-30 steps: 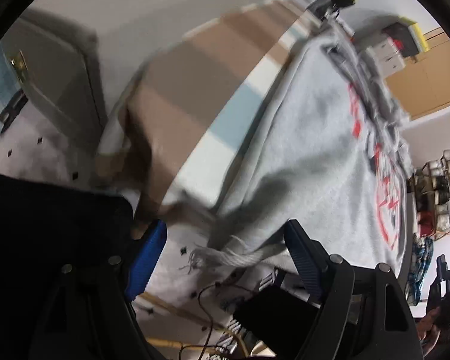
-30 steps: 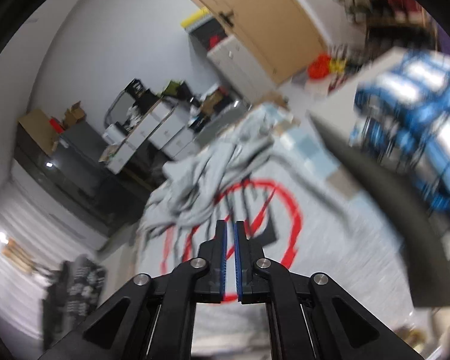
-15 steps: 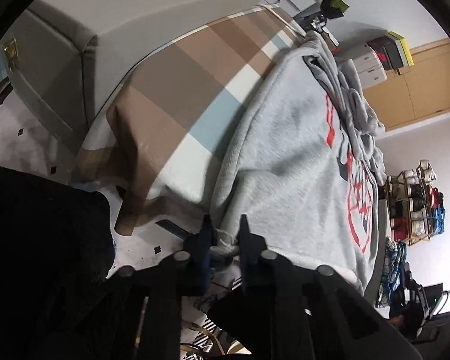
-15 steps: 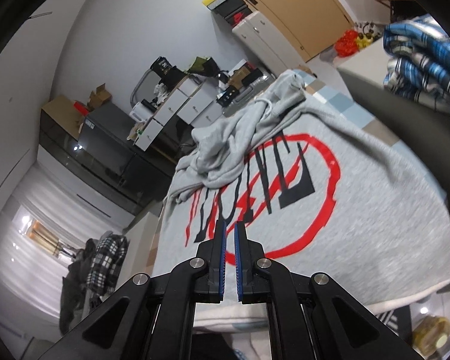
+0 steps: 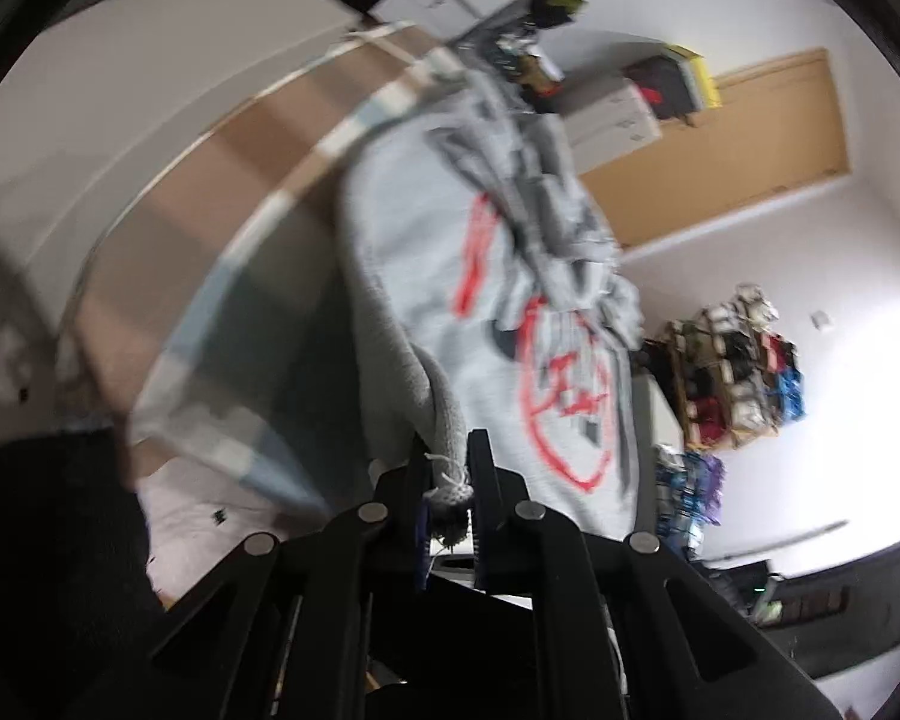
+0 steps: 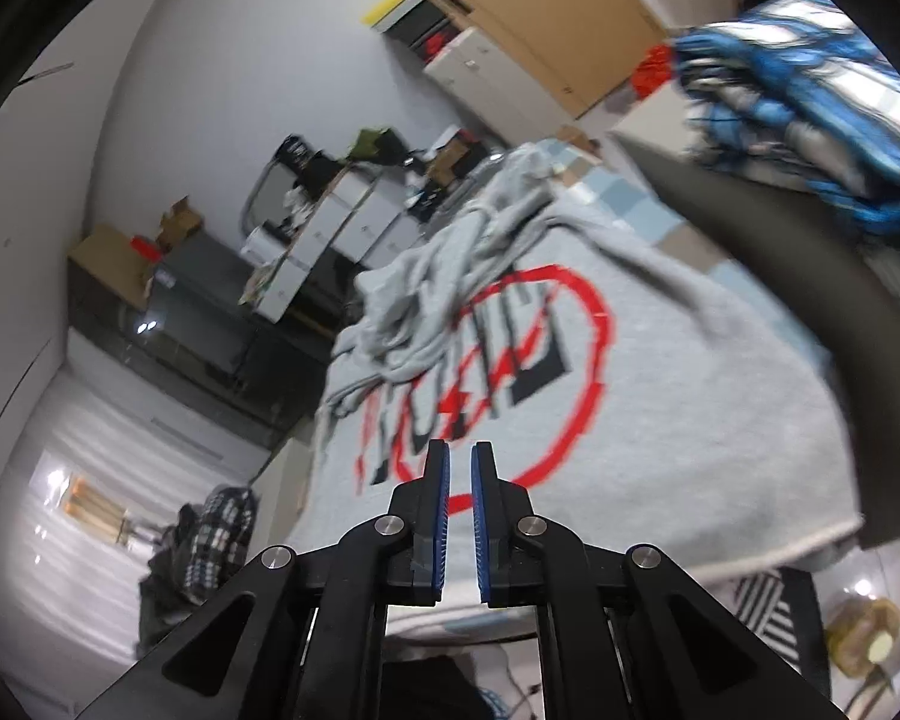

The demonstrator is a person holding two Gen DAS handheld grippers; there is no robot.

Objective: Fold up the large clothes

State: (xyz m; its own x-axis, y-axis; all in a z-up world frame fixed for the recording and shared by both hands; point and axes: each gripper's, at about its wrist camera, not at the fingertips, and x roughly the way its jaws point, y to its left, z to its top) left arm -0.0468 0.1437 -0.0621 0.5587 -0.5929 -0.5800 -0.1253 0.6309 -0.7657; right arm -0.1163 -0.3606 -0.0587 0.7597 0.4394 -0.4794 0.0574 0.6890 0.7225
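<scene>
Left wrist: blurred sweatshirt [image 5: 450, 312] hem in tongs [image 5: 449, 474]

The grey sweatshirt [image 6: 660, 420] is soft matt fleece cloth with a smooth red print. The checked cover [image 5: 222, 228] under it is woven cloth. The door [image 5: 750, 138] looks like matt wood.

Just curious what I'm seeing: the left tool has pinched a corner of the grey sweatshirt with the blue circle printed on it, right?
Not quite: the circle is red, not blue, as the right wrist view shows plainly. The rest holds: the left tool is shut on a corner of the grey sweatshirt.
</scene>
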